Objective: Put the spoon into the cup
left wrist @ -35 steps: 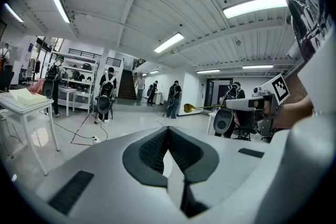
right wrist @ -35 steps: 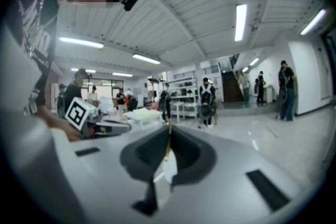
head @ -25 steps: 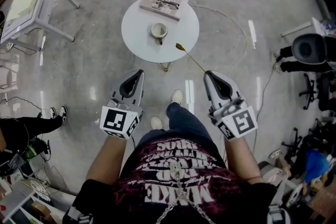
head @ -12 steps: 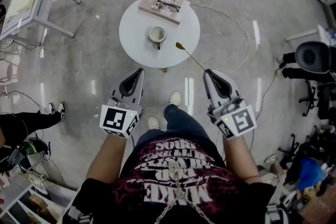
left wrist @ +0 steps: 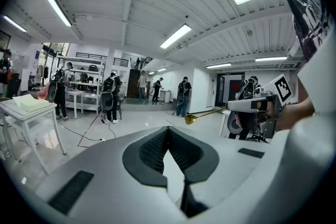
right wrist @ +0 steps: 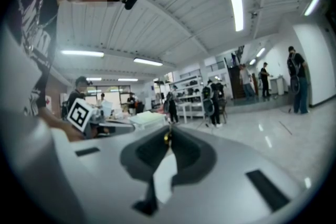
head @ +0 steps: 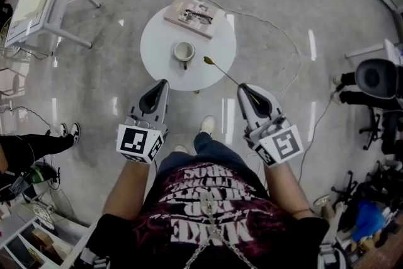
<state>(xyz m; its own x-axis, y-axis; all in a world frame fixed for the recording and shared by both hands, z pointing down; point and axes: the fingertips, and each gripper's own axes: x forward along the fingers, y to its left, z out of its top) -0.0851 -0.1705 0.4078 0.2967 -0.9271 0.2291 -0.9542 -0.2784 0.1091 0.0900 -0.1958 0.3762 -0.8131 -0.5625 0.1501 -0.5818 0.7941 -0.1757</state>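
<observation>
Head view, looking steeply down. A round white surface [head: 160,41] on the floor carries a cup [head: 184,51] near its middle and a book [head: 189,14] at its far edge, with a pair of glasses [head: 196,13] lying on the book.

The right gripper [head: 247,90] has its jaws closed on the handle end of a gold spoon [head: 223,72]. In the right gripper view a gold glint of the handle shows pinched at the jaw tips. The spoon runs from the jaws slantwise toward the surface. Its bowl sits over the near right part of the surface, just beside the cup and outside it.

The left gripper [head: 161,85] is held in front of the person, short of the surface's near edge. Its jaws meet at the tips with nothing between them – the left gripper view shows only floor through the gap behind them, and the spoon off to its right.
</observation>
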